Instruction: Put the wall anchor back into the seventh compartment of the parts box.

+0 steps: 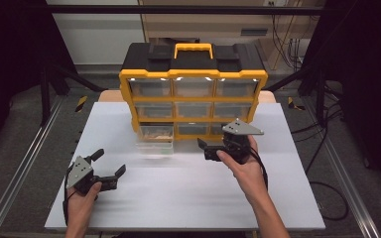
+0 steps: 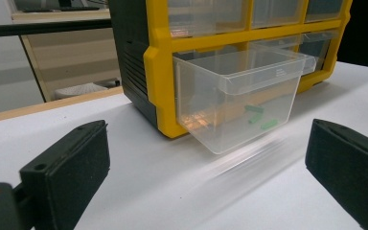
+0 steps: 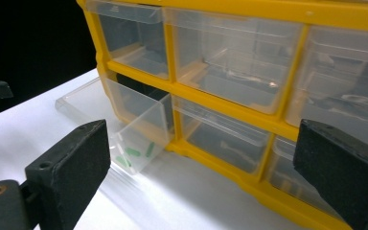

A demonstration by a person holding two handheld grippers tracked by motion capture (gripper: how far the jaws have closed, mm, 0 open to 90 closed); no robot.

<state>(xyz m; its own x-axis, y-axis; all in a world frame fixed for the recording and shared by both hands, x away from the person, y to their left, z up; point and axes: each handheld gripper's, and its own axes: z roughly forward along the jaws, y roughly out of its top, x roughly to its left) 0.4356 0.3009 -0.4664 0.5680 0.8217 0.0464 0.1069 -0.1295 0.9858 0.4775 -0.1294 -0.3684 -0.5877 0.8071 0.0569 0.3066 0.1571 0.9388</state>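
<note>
You hold both grippers, left and right, jaws apart before the cabinet, its bottom-left drawer pulled out.

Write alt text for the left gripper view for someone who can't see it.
A clear plastic drawer juts out of the bottom corner slot of a yellow and black organizer on a white table, with small green pieces inside. The left gripper has its black jaws wide apart in the foreground.

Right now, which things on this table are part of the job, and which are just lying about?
In play, judging by the layout:
- pulled-out bottom-left drawer
- small green pieces inside it
- yellow-and-black drawer organizer
- left gripper, open
- right gripper, open

Just lying about:
- cables on the floor behind the table
- closed drawers
</note>
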